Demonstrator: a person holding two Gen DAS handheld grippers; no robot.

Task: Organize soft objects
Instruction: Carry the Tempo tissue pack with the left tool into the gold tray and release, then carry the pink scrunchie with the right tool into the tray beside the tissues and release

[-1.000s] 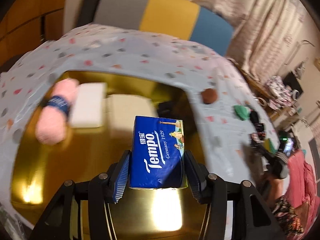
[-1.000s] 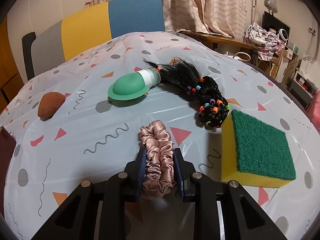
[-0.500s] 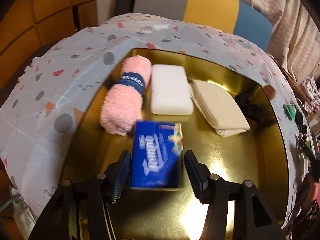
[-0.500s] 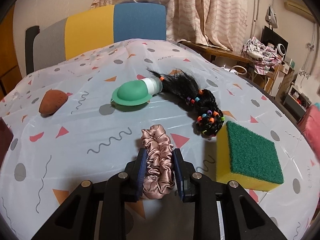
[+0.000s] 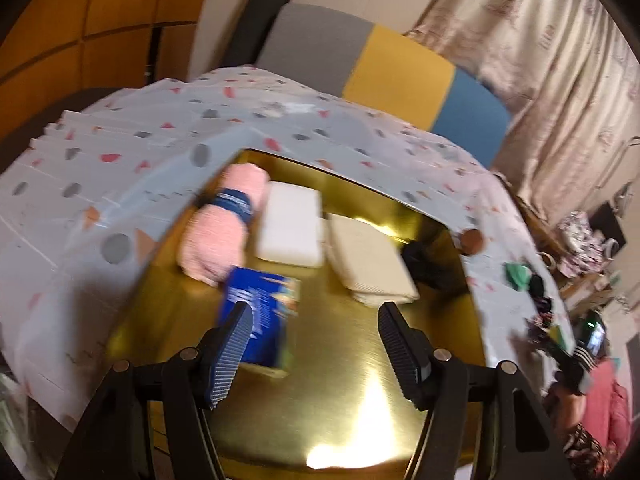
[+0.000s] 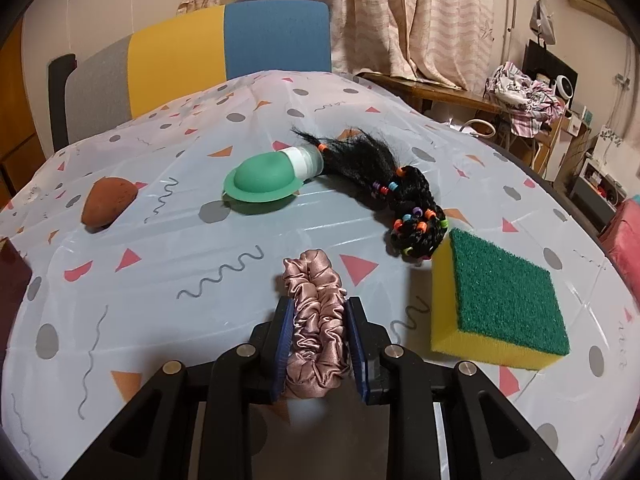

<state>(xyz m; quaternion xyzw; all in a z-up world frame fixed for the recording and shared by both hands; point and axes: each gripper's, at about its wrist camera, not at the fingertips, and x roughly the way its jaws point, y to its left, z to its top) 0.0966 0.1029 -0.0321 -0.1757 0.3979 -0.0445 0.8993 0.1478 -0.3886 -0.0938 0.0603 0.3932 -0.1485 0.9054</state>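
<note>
Patterned plastic cloth over the worktop [image 6: 168, 280]; curtains and a grey-yellow-blue chair back [image 5: 384, 68] behind.

Tissue pack [image 5: 260, 316] (blue, print blurred): sits on the gold tray [image 5: 360, 392], at the near end of the pink rolled towel [image 5: 220, 224], close to or touching it. Left claw [image 5: 312, 344]: jaws have just been opening and stand wide. The left pad overlaps the pack in view, while the right pad is well clear, so no grip; the pack looks released.

Same tray, beyond: white foam block [image 5: 290, 228], folded cream cloth [image 5: 370, 264], something dark [image 5: 426, 264] at the far right corner (too blurred to name).

Right claw [image 6: 320, 344]: closed on the pink satin scrunchie [image 6: 316, 316], pads pressing both sides. Whether the scrunchie is lifted off the cloth I cannot tell.

Loose on the worktop: yellow-green sponge [image 6: 500, 308], beaded black hairpiece [image 6: 400, 196] with green cap [image 6: 262, 178], brown lump [image 6: 108, 202].

Step, as I judge it: placing done on the left, carrying due on the right. Next move calls for backing the left claw off without nudging the pack, then bringing the scrunchie to bare tray.
</note>
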